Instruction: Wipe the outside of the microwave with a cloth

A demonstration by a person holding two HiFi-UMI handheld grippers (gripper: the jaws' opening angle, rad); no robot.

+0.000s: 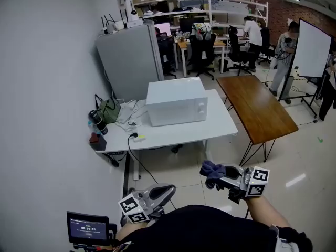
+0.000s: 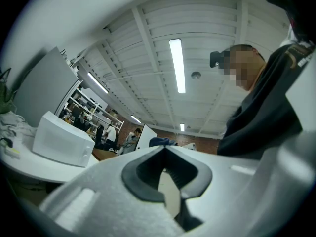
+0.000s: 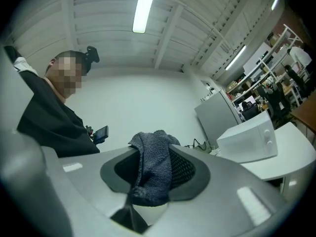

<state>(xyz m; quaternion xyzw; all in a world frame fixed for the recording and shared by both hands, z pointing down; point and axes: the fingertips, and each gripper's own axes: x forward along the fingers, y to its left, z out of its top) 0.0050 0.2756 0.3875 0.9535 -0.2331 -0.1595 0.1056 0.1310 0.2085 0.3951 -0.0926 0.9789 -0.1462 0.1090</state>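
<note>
The white microwave point(image 1: 176, 102) stands on a white table point(image 1: 210, 127), some way ahead of me across the floor. Low in the head view, my right gripper point(image 1: 211, 172) is shut on a dark blue knitted cloth point(image 1: 212, 168), which bunches out past the fingertips. In the right gripper view the cloth point(image 3: 153, 166) fills the gap between the jaws, and the microwave point(image 3: 248, 137) shows at the right. My left gripper point(image 1: 169, 189) is held low at the left, shut with nothing in it. The left gripper view points up toward the ceiling, with the microwave point(image 2: 61, 140) at its left.
A brown wooden table point(image 1: 260, 107) stands right of the white one. A grey cabinet point(image 1: 131, 62) is behind it. A green bag point(image 1: 108, 111), a bottle point(image 1: 97, 123) and cables point(image 1: 132, 136) lie on the table's left end. A whiteboard point(image 1: 312, 49), office chairs and people are farther back.
</note>
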